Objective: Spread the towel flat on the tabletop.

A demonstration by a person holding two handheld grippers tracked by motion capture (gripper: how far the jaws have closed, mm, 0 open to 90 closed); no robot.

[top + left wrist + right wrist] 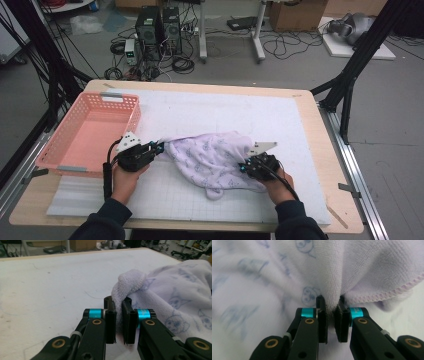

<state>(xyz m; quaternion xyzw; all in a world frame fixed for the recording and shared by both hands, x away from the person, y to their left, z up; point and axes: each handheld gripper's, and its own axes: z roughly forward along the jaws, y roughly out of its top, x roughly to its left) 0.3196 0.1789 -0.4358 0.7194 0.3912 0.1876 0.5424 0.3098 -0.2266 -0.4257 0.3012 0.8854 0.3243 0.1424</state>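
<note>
Worktop (300,107) under a white mat, pink basket (75,107) at its left edge — empty inside. Lilac towel (212,157) lies crumpled mid-mat, not yet spread or folded. We note left claw (159,147) clamped on its left hem, right claw (243,166) pinched on a fold near the right edge. We judge both grips set — flattening and folding remain.

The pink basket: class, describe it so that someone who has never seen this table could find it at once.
Start at the wooden table with its white mat. At the table's left edge, beside the left gripper, sits the pink basket. It is the one rigid thing there, with lattice walls, unlike the soft lilac towel.
</note>
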